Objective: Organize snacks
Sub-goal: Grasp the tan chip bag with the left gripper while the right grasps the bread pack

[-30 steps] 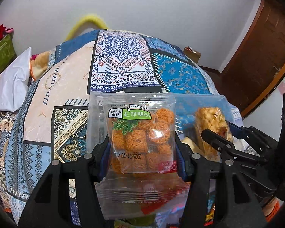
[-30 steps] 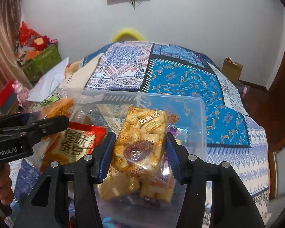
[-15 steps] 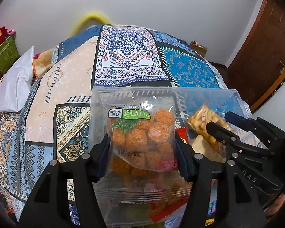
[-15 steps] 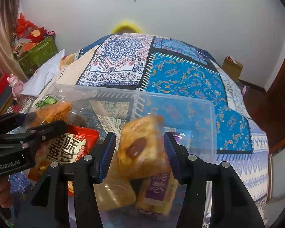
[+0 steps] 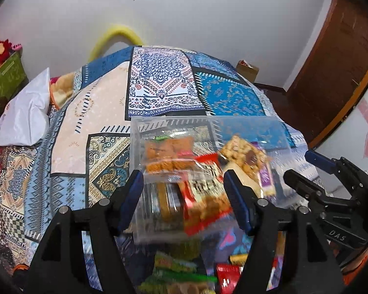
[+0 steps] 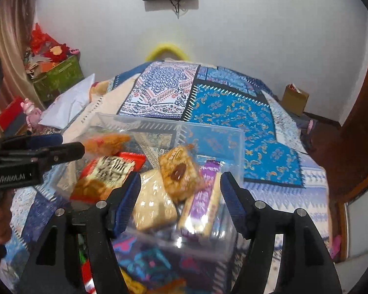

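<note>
Blue, cream and white paisley patchwork bedspread (image 5: 159, 90); clear plastic box (image 6: 208, 132); orange-filled snack packet (image 5: 168, 155); red-and-white printed packet (image 6: 110, 171); purple wrapper (image 6: 203, 196).

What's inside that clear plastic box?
The clear box holds an orange ball-snack pack, a red packet, a date-topped crispy bar, a pale bar and a purple-wrapped bar. Anything beneath them is covered.

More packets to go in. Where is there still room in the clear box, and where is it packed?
The clear plastic box has bare floor along its far wall, behind the orange snack pack and the date-topped cracker pack. Near the grippers it is crowded: red packet, pale cracker pack, purple packet.
</note>
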